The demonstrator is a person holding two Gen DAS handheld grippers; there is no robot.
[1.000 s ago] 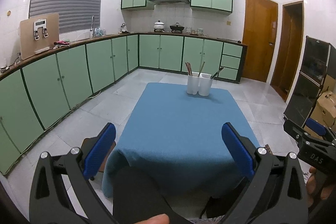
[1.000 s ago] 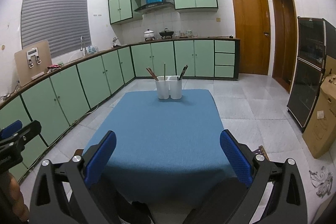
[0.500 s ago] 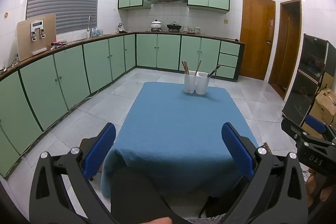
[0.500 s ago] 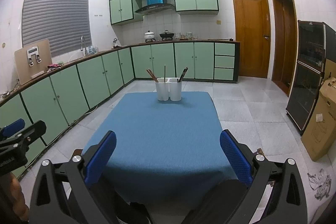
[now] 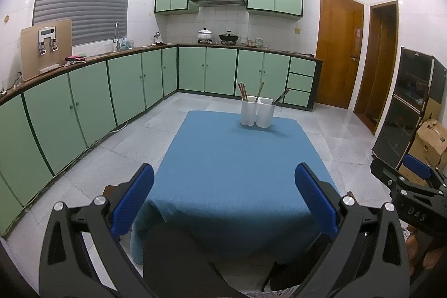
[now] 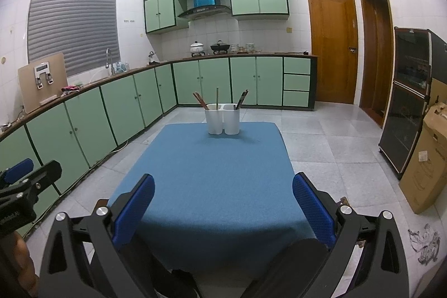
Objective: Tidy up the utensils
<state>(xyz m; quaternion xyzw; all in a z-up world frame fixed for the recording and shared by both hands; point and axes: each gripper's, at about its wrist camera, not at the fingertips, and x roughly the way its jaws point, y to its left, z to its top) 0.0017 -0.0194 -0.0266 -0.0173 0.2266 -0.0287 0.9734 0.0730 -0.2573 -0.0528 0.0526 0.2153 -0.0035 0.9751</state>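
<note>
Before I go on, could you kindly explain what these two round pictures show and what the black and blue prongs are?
A person holds a two-finger gripper in each hand, each carrying a fisheye camera looking along its fingers. One picture is from the left gripper, the other from the right gripper; each also glimpses the other at its edge. Both are open and hold nothing. Ahead, on the blue tablecloth, stands a white two-cup holder with chopsticks and other utensils upright inside.

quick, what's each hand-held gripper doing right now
Left hand-held gripper: open, holding nothing.
Right hand-held gripper: open, holding nothing.
</note>
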